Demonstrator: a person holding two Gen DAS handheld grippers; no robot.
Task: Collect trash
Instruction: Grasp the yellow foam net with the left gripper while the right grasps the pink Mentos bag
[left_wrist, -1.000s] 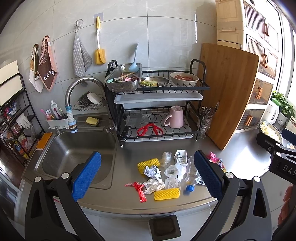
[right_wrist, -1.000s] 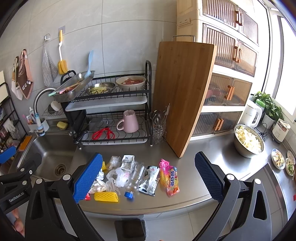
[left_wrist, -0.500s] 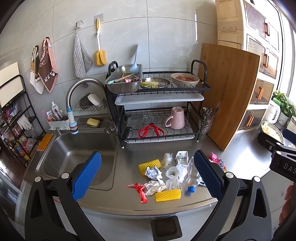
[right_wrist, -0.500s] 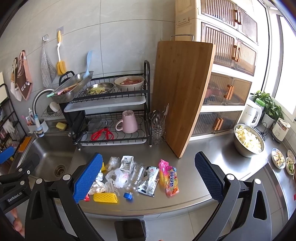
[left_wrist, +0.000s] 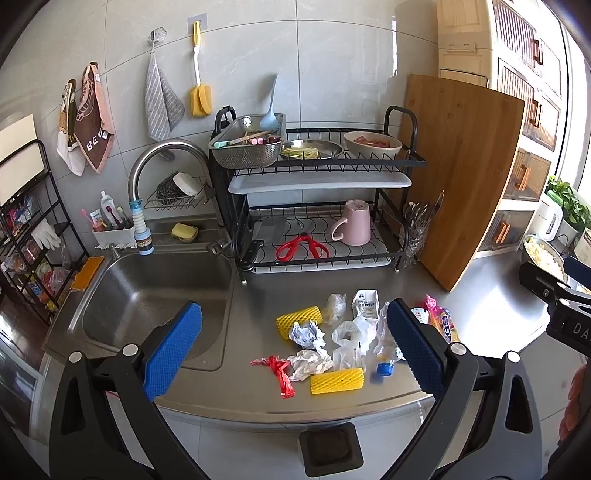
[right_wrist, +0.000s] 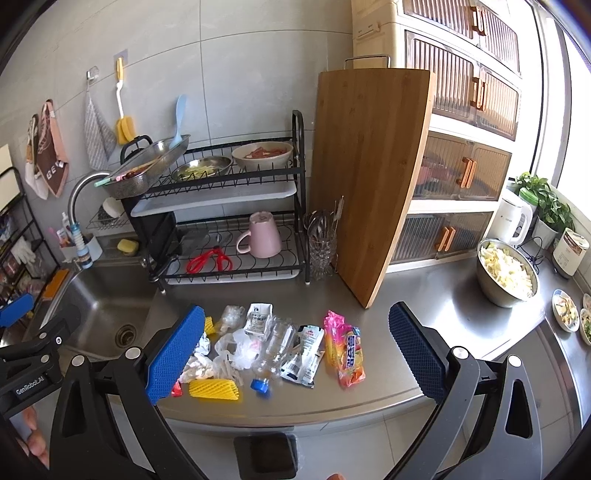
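Crumpled wrappers (left_wrist: 309, 360), yellow foam nets (left_wrist: 337, 380), crushed bottle (right_wrist: 272, 350) heaped on steel counter (right_wrist: 443, 332).

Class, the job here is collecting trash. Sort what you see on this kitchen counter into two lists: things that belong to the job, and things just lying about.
Belongs to the job:
yellow foam nets
crumpled paper
red wrapper
crushed plastic bottle
pink snack packet
small carton

Just lying about:
pink mug
red scissors
cutting board
bowl of chopped vegetables
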